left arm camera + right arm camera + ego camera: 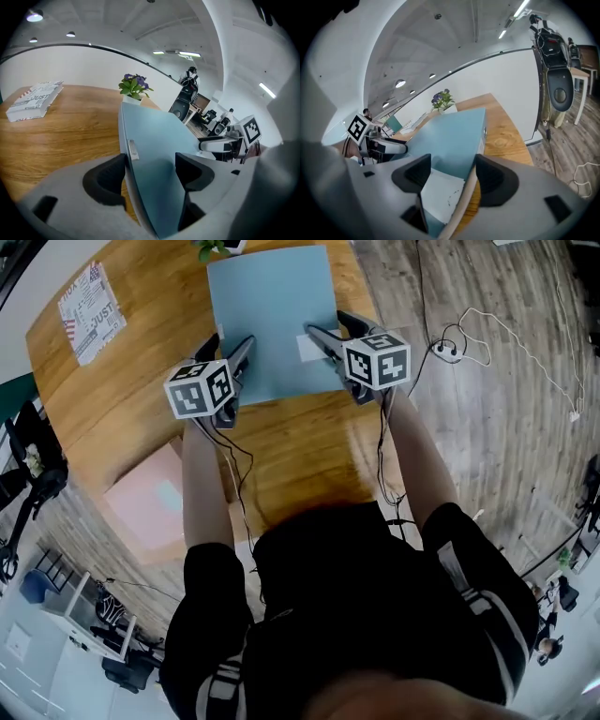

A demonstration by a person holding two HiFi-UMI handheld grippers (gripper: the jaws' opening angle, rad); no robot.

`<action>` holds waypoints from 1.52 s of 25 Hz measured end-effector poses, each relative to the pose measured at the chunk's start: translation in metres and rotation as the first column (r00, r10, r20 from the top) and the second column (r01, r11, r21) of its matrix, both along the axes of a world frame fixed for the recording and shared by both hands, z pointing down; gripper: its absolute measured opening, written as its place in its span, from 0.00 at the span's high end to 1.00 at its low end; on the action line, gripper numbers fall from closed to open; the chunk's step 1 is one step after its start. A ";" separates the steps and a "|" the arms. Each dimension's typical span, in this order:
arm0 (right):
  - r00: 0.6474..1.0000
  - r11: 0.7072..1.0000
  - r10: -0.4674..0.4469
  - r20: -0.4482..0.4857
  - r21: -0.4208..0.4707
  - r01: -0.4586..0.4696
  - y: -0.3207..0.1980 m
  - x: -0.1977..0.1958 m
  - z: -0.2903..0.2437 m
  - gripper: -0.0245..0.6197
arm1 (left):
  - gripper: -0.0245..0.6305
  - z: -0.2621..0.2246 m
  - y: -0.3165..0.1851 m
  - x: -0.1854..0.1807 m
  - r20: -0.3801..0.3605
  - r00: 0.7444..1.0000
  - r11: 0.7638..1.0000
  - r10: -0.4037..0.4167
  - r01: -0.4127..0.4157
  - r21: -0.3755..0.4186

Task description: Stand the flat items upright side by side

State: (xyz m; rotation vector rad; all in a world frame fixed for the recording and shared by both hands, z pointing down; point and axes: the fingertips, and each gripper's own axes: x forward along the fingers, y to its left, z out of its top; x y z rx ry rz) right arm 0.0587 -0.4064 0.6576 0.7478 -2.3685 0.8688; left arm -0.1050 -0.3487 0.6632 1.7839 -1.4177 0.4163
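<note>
Blue book [272, 315] lies on the tabletop [309, 456] with its near edge between the slack, open fingers of left gripper [150, 172] and right gripper [449, 174]; lifting now likely lets the slick cover slip out and flop back, or skid toward the plant [134, 86].

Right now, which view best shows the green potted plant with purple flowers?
The left gripper view: the green potted plant shows its leaves, purple flowers and white pot. The right gripper view shows it smaller; the head view crops it at the top edge.
</note>
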 end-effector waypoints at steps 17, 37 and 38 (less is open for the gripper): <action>0.994 0.997 -0.079 -0.072 -0.010 0.078 0.134 0.051 0.007 0.50 | 0.45 0.003 0.169 0.065 -0.083 0.986 0.982 -0.148 0.136 -0.131; 0.986 0.983 -0.163 -0.045 -0.094 0.159 0.103 0.029 0.012 0.51 | 0.36 0.020 0.128 0.042 -0.087 0.990 0.986 -0.114 0.102 -0.135; 0.987 0.987 -0.154 -0.051 -0.062 0.150 0.102 0.028 0.009 0.51 | 0.36 0.016 0.127 0.042 -0.073 0.991 0.987 -0.114 0.105 -0.118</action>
